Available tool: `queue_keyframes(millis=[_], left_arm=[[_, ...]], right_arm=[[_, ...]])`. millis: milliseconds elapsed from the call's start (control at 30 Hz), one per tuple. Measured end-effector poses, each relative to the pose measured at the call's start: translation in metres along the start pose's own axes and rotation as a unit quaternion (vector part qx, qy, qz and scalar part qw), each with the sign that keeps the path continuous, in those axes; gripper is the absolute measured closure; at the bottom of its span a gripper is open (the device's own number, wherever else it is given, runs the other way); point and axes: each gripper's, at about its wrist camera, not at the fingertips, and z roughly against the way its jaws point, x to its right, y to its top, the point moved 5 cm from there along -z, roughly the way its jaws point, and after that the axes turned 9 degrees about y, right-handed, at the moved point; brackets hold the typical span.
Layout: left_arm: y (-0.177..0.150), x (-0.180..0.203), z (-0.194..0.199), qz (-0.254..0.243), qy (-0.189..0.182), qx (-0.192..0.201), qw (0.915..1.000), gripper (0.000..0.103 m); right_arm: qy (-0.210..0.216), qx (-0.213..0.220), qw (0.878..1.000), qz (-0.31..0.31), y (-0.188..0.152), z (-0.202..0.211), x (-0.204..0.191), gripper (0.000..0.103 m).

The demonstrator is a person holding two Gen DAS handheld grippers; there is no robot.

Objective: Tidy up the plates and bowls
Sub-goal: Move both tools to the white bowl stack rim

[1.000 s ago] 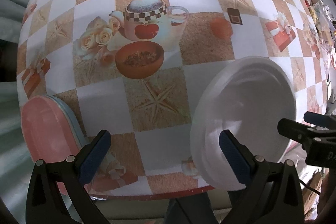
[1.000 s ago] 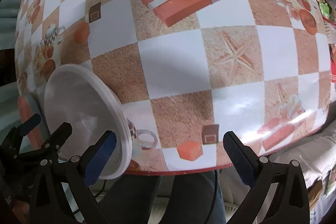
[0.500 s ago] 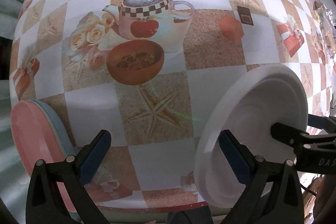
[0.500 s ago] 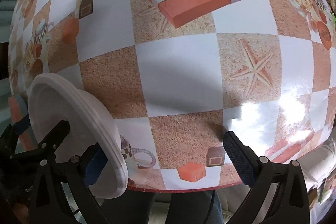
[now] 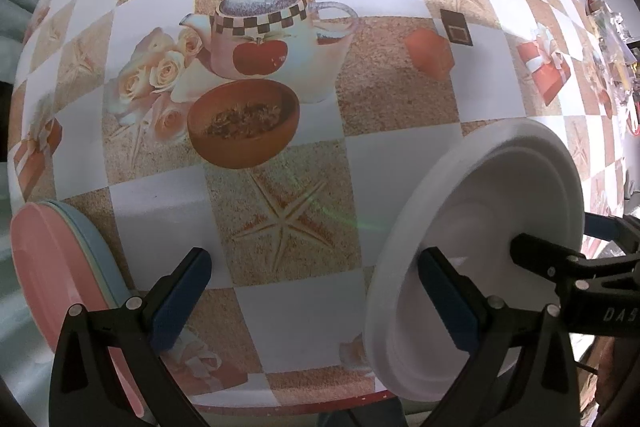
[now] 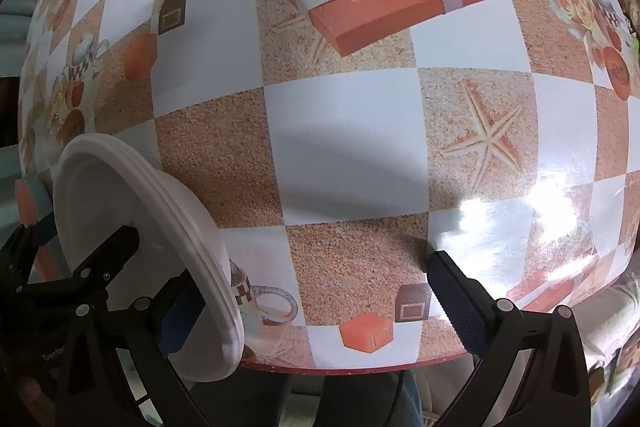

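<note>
White plate: one, at the near right of the worktop (image 5: 400, 163). The white plate (image 5: 492, 203) stands steeply tilted, hollow side to the left, between the two claws.
Change: a second ago it lay much flatter. Now it is tipped up, and the stack on the left is more fully in view.
Meaning: I judge it is being raised for a move left onto the stack – not yet there.
Left claw: the left claw (image 5: 314, 261) is spread wide, its right finger in front of the plate's hollow.
Right claw: the right claw (image 6: 312, 275) is also spread wide, its left finger at the plate's near rim. I cannot tell exactly what bears the plate.
Stack: one stack of coloured plates (image 5: 48, 267) at the near left edge, pink on top – at least two paler rims beneath.
Bowls: none in view; the teapot and bowl are only prints on the cloth.
</note>
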Motion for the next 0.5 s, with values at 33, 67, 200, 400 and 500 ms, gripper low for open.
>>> queue_keyframes(millis=[33, 67, 200, 400, 500], left_arm=[[0.001, 0.001, -0.002, -0.004, 0.000, -0.003, 1.0000, 0.000], [-0.001, 0.001, 0.000, -0.005, 0.000, -0.007, 1.0000, 0.000], [0.001, 0.001, -0.001, -0.001, -0.002, -0.017, 0.9998, 0.004], [0.000, 0.009, 0.010, -0.014, -0.010, -0.003, 0.9999, 0.021], [0.001, 0.017, 0.015, -0.028, -0.019, 0.000, 0.9994, 0.038]], right_arm=[[0.000, -0.005, 1.000, 0.002, -0.001, 0.000, 0.000, 0.000], [-0.002, -0.013, 1.000, 0.008, -0.002, -0.002, -0.001, 0.000], [-0.005, -0.026, 0.999, 0.018, -0.004, -0.003, -0.006, 0.000], [0.012, -0.017, 0.999, 0.033, -0.020, 0.002, -0.022, 0.025], [0.030, -0.013, 0.999, 0.040, -0.023, 0.008, -0.030, 0.044]])
